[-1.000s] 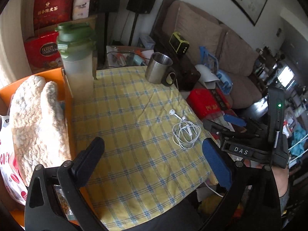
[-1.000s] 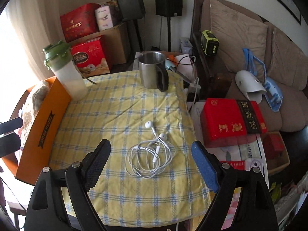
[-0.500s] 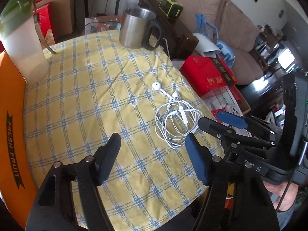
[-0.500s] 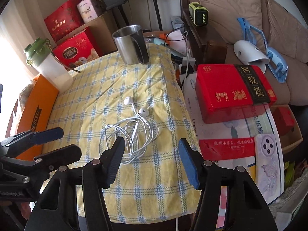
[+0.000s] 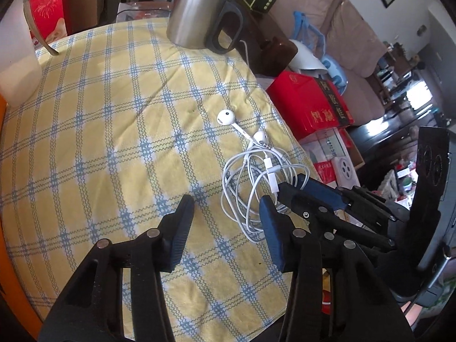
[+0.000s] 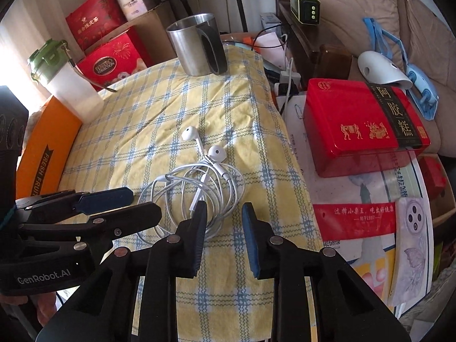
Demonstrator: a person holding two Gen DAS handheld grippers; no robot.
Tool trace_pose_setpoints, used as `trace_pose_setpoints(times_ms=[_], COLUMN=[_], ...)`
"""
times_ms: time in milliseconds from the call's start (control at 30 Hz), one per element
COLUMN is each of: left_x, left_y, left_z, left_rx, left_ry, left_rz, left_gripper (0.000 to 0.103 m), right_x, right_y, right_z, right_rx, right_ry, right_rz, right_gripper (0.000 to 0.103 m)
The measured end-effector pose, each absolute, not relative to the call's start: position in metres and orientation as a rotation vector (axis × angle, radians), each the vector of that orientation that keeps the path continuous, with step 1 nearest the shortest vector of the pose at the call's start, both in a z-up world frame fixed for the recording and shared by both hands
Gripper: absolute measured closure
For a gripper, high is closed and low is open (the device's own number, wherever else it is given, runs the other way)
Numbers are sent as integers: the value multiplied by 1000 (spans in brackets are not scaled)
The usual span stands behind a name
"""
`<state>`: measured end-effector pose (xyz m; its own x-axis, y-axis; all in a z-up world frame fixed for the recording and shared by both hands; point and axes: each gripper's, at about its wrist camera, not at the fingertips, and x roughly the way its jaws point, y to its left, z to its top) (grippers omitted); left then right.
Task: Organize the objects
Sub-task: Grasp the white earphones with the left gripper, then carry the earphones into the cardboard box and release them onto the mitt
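Both hand-held grippers closer, narrower – 2 gaps unfilled – flanking glossy coiled earphones (image 6: 199, 182) on woven cloth (image 6: 136, 131).

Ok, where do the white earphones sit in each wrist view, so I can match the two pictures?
Left wrist: earphones right of centre, just ahead of the left gripper.
Right wrist: earphones centre, just ahead of the right gripper.
Shared landmark: steel mug at the cloth's far edge.

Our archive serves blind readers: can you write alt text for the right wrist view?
The open right gripper hangs at the near edge of coiled white earphones on a yellow checked tablecloth, with the open left gripper reaching in from the left. A steel mug stands at the far edge.
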<state>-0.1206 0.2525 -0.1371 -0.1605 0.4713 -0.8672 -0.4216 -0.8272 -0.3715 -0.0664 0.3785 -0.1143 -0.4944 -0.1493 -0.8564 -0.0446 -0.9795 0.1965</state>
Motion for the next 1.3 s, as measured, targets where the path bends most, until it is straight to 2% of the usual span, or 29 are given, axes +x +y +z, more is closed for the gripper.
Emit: trace_pose_setpoints(times_ms=[33,133,233,433,633,967,1300], left_x=[-122,-124,-122,-118,-112,-103,-96], left_y=[255,258,263,257,229,155,54], left_z=[-138,-141,-143,-128,-89,-9,42], left_rx=[-1539,-1562,-1561,-1523,-1440,-1290,-1204], left_ry=[-63,-83,-87,-156,-232,-319,-410], left_rz=[2027,2006,1990,1980,2020,2159,2299], left_gripper=[68,90,98,99,99,99,99], right_x=[-67,-68,-69,-67,-62,-55,-61], right_y=[377,375,373,370,359,296,210], right_z=[-115,-115,-115,-106,-72,8,48], right_rx=[1548,1545,1528,1459,1357,1121,984], right_ry=[-296,-283,-286,-331,-323,-164,-49], right_rz=[-2648,-2652,-2641,-2639,-2650,-2640,-2516], right_gripper=[79,81,91,96,97,97,97])
